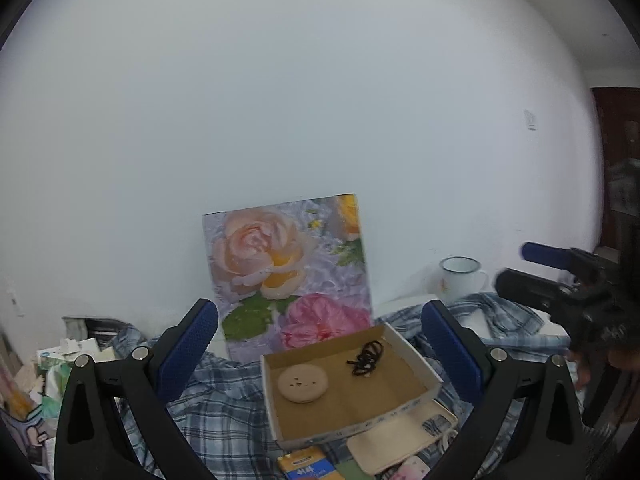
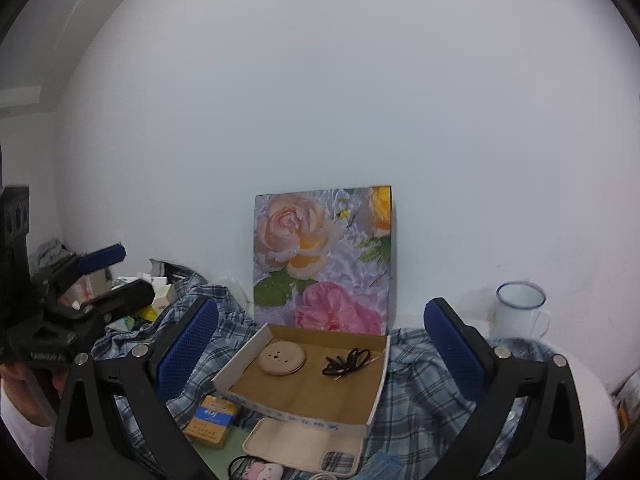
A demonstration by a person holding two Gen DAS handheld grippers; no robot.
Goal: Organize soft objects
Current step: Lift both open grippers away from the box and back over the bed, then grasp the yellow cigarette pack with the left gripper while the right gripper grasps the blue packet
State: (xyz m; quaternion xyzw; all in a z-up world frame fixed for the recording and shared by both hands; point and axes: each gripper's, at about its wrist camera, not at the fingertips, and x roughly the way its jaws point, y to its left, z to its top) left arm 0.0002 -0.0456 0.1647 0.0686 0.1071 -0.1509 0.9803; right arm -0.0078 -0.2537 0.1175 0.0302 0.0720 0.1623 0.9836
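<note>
A shallow cardboard box [image 1: 416, 364] [image 2: 378, 396] lies on a blue plaid cloth [image 1: 224, 400] [image 2: 424, 384]. In the box are a round beige puff [image 1: 303, 383] [image 2: 282, 358] and a black hair tie [image 1: 366, 356] [image 2: 347, 361]. My left gripper [image 1: 320, 360] is open and empty, held above the box; it also shows at the left of the right wrist view [image 2: 120, 276]. My right gripper [image 2: 320, 352] is open and empty, held above the box; it also shows at the right of the left wrist view [image 1: 516, 268].
A floral picture [image 1: 288, 268] [image 2: 324, 256] leans on the white wall behind the box. A white enamel mug [image 1: 460, 276] [image 2: 520, 308] stands at the right. A beige phone case [image 1: 400, 436] [image 2: 296, 444], an orange-blue pack [image 2: 212, 420] and a blue mask [image 2: 380, 464] lie in front. Cluttered packets [image 1: 60, 360] lie left.
</note>
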